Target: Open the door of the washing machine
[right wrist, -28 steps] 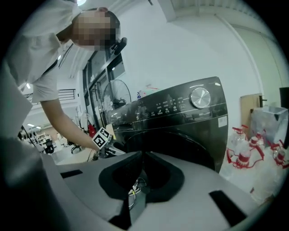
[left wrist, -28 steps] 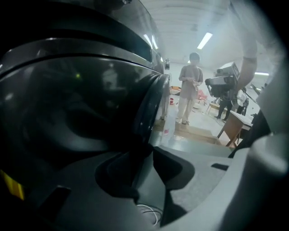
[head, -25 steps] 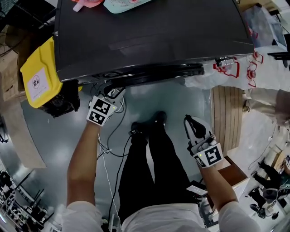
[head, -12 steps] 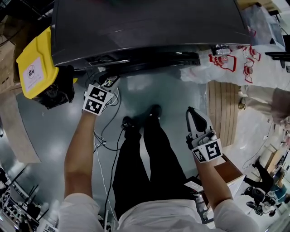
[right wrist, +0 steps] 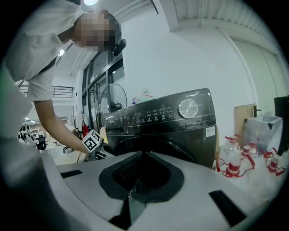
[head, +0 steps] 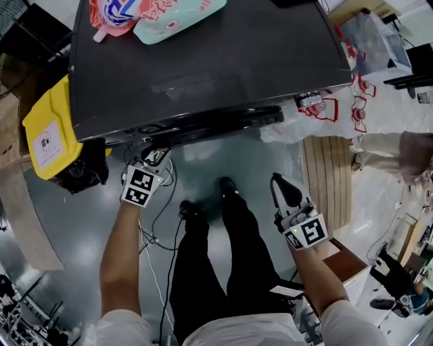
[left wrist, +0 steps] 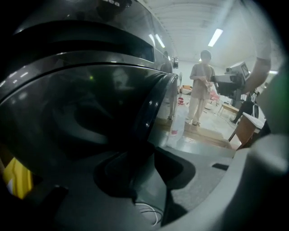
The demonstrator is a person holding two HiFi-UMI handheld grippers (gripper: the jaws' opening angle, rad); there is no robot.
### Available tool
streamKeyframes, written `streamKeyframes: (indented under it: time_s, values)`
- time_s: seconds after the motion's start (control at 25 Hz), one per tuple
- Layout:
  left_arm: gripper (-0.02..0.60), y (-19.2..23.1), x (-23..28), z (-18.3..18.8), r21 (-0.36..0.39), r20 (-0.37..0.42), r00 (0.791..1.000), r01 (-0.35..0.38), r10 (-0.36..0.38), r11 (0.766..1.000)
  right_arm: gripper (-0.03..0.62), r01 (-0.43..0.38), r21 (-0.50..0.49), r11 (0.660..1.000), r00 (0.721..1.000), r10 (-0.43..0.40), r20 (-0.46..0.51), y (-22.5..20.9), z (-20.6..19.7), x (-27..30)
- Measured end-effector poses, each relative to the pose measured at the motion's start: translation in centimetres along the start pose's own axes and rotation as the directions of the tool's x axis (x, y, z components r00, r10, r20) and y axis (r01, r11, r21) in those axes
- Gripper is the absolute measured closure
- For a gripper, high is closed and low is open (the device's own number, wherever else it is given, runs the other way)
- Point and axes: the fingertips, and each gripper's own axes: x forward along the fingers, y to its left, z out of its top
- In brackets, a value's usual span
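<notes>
The dark washing machine [head: 203,54] fills the top of the head view, and its round door [head: 210,125] bulges along the front edge. My left gripper [head: 153,159] is at the door's left end. In the left gripper view the door's dark rim [left wrist: 151,113] runs down between the jaws, which are closed onto it with a narrow gap below. My right gripper [head: 285,190] hangs shut and empty over the floor, away from the machine. The right gripper view shows the machine's front [right wrist: 158,131] and control panel.
Detergent pouches [head: 155,13] lie on the machine's top. A yellow container [head: 47,128] stands to its left, and bottles in plastic [head: 325,105] and a wooden pallet [head: 331,176] to its right. Cables [head: 157,223] lie on the floor by my legs. A person [left wrist: 201,90] stands further off.
The head view has shifted, so more of the machine's top shows. Both grippers keep about the same places relative to the machine.
</notes>
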Motion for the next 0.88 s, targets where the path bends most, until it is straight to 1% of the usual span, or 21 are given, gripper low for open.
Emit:
streamKeyframes:
  time_s: [0.08,0.24,0.36,0.52,0.64,0.72,0.8,0.88]
  values:
    - [0.433,0.1,0.1,-0.1,0.02,0.004,1.0,-0.006,0.006,1.0,0.553,-0.004,0.004,1.0,1.0,0.004,0.001,-0.5,-0.7,0.7]
    - [0.43,0.3,0.5,0.0,0.006,0.007,1.0,0.018,-0.018,1.0,0.553,-0.034,0.009,0.999,0.999,0.034,0.002,-0.3,-1.0,1.5]
    - [0.428,0.0,0.4,-0.2,-0.017,-0.001,1.0,0.023,-0.023,1.0,0.553,-0.051,0.004,0.999,0.999,0.051,-0.002,-0.2,-0.8,1.7]
    - [0.43,0.2,0.4,0.1,-0.058,-0.012,0.999,0.04,-0.041,0.997,0.553,-0.054,0.003,0.999,0.999,0.054,-0.002,-0.8,-0.5,2.5]
    - [0.434,-0.1,0.4,-0.2,-0.077,-0.046,0.997,0.054,-0.058,0.996,0.553,-0.08,-0.006,0.997,0.997,0.08,0.006,-0.6,-0.2,2.5]
    - [0.436,-0.2,0.5,-0.4,-0.058,-0.046,0.998,0.049,-0.052,0.997,0.553,-0.099,-0.007,0.995,0.995,0.099,0.012,-0.5,-0.1,2.3]
    - [0.439,0.2,0.7,-0.2,-0.032,-0.031,0.999,0.023,-0.024,0.999,0.553,-0.097,0.014,0.995,0.995,0.097,0.021,-0.6,0.0,2.1]
    - [0.439,0.1,0.5,-0.3,-0.03,-0.039,0.999,0.013,-0.014,0.999,0.553,-0.092,0.031,0.995,0.996,0.091,0.022,-0.4,-0.1,1.4]
